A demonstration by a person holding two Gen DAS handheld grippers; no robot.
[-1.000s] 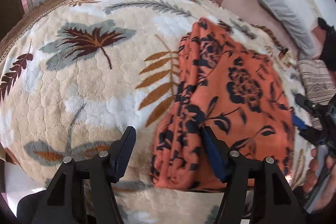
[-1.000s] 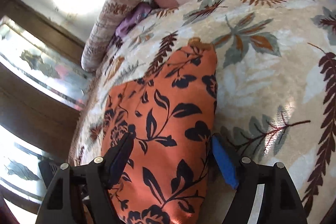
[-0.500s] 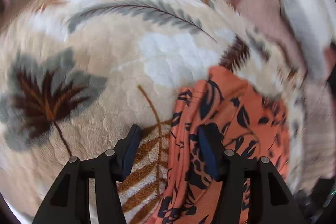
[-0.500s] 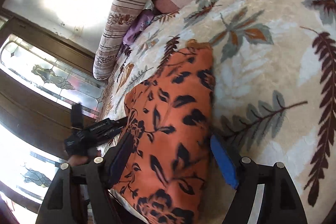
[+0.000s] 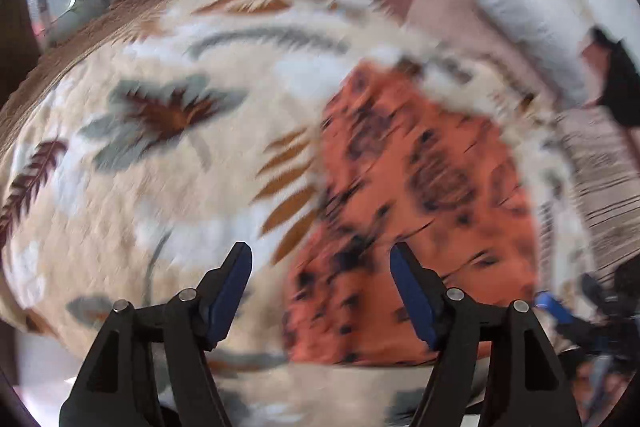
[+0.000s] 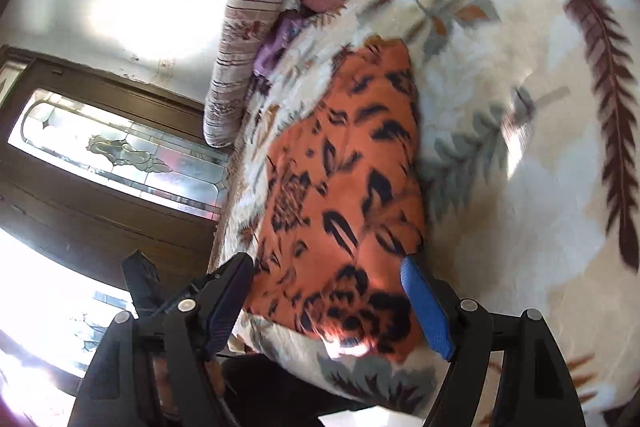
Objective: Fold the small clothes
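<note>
Leaf-print blanket (image 6: 520, 187) covers bed; striped bolster (image 6: 248, 39) beside stained-glass door (image 6: 120, 151).

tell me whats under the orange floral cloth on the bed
The orange floral cloth lies folded on the leaf-print blanket, which shows all around it. Anything between its layers or directly beneath is covered.

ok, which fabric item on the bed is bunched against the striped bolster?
The small purple cloth, crumpled at the bolster's base. The orange floral garment lies flat mid-blanket, well clear of it.
</note>
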